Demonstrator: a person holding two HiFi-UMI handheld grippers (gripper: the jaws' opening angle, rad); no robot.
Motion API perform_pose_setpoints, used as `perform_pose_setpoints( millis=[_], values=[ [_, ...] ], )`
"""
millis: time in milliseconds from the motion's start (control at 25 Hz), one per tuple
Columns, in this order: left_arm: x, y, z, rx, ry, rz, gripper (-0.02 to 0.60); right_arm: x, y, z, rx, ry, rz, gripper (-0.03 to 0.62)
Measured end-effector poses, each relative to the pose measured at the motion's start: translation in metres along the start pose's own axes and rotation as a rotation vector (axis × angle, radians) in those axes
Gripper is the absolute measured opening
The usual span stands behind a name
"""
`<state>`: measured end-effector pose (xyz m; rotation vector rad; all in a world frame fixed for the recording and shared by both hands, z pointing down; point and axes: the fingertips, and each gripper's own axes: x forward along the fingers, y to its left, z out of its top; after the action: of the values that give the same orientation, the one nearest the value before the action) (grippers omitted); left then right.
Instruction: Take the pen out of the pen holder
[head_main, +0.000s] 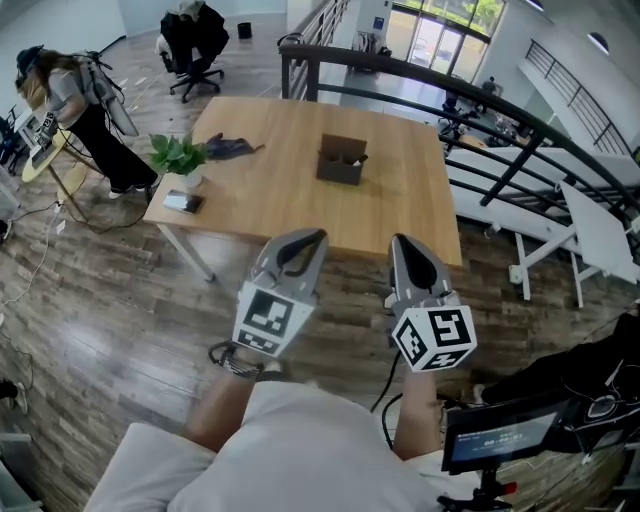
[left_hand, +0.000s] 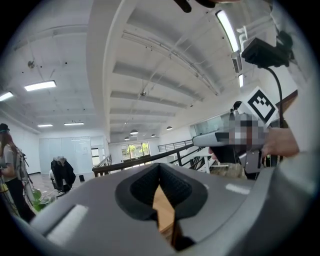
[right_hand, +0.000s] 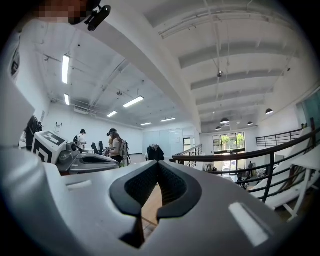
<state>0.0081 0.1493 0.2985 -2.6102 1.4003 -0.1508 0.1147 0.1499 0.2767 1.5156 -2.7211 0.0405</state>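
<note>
A brown pen holder (head_main: 340, 160) stands on the wooden table (head_main: 300, 200), right of its middle. A dark pen end (head_main: 360, 158) seems to stick out at the holder's right top. Both grippers hang in front of the table's near edge, well short of the holder. My left gripper (head_main: 312, 236) is shut, tips together, nothing between them. My right gripper (head_main: 400, 240) is shut and empty too. In the left gripper view the left gripper's (left_hand: 159, 165) pads meet with only a sliver of table showing. The right gripper view shows the right gripper (right_hand: 158, 163) the same way.
On the table's left stand a small green plant (head_main: 178, 155), a dark bundle (head_main: 228, 148) and a flat device (head_main: 184, 202). A black railing (head_main: 480, 95) runs behind and right of the table. A person (head_main: 70, 100) stands at the far left; an office chair (head_main: 195, 45) is behind.
</note>
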Motion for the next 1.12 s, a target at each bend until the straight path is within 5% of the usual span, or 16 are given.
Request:
perform_pose_setpoints(
  millis=[720,1120],
  values=[
    [0.021,-0.001,-0.008,-0.02,0.001,0.002,0.0,0.013,-0.019,0.0,-0.019,-0.031,0.02,0.002],
    [0.051,0.035,-0.023,-0.033,0.004,0.001,0.0,0.061,-0.023,-0.008,-0.021,-0.01,0.049,0.002]
  ],
)
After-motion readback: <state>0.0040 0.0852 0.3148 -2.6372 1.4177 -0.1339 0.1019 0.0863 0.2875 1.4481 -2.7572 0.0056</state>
